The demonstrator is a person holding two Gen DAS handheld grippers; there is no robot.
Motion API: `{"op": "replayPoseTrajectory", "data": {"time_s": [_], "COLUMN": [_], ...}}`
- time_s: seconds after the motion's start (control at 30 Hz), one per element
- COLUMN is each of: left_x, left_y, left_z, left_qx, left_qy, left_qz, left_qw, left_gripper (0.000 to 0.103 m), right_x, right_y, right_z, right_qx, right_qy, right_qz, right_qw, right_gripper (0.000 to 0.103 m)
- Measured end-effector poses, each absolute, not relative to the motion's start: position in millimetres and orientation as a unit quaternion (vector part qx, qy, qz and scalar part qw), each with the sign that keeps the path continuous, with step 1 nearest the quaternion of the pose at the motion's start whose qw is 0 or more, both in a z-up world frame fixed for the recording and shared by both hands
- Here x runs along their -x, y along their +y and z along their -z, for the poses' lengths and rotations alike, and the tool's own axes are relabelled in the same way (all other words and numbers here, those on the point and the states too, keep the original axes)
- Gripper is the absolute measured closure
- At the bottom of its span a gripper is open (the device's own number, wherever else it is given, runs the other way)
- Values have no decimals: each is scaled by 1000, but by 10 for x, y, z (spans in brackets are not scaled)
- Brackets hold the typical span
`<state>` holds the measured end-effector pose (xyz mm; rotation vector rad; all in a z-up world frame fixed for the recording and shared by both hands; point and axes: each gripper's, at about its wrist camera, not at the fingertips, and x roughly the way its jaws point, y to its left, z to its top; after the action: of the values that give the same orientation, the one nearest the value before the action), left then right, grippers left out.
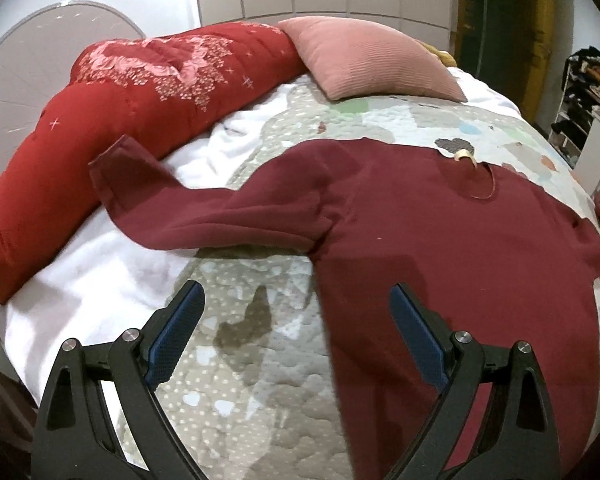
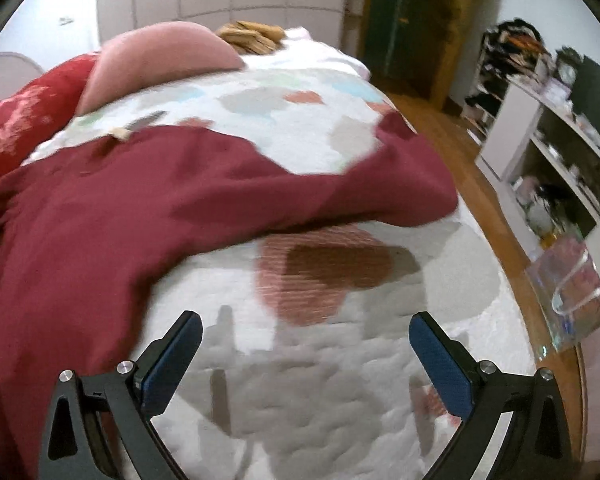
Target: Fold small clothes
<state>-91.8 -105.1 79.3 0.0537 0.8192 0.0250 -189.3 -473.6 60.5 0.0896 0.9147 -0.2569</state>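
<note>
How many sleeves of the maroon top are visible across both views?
2. One sleeve stretches left over the white sheet; the other sleeve lies toward the bed's right edge.

dark red long-sleeved top (image 1: 440, 232) lies spread flat and unfolded on the quilted bed (image 1: 260, 360), neckline away from the cameras, both sleeves stretched out sideways, one reaching onto the white sheet (image 1: 100, 272).

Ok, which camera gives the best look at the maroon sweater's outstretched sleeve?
The left wrist view: the sleeve of the maroon sweater lies fully visible from shoulder to cuff, in focus. The right wrist view shows only the opposite sleeve, blurred.
</note>
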Motion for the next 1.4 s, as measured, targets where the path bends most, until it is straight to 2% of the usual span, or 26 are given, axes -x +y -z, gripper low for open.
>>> {"op": "replayPoseTrajectory", "data": {"time_s": [0.43, 1.4], "left_x": [903, 820], "left_y": [-1210, -1457], "left_z": [-830, -739], "left_qx": [-21, -21], "left_qy": [401, 407], "left_qz": [6, 24], "left_qw": [916, 913], "left_gripper": [9, 9], "right_x": [1555, 1197], "right_y": [-3903, -3455], "right_z": [-916, -895], "right_qx": [-37, -59], "right_qy": [402, 408], "right_qz": [73, 71], "right_qw": [912, 908], "right_gripper": [0, 0]}}
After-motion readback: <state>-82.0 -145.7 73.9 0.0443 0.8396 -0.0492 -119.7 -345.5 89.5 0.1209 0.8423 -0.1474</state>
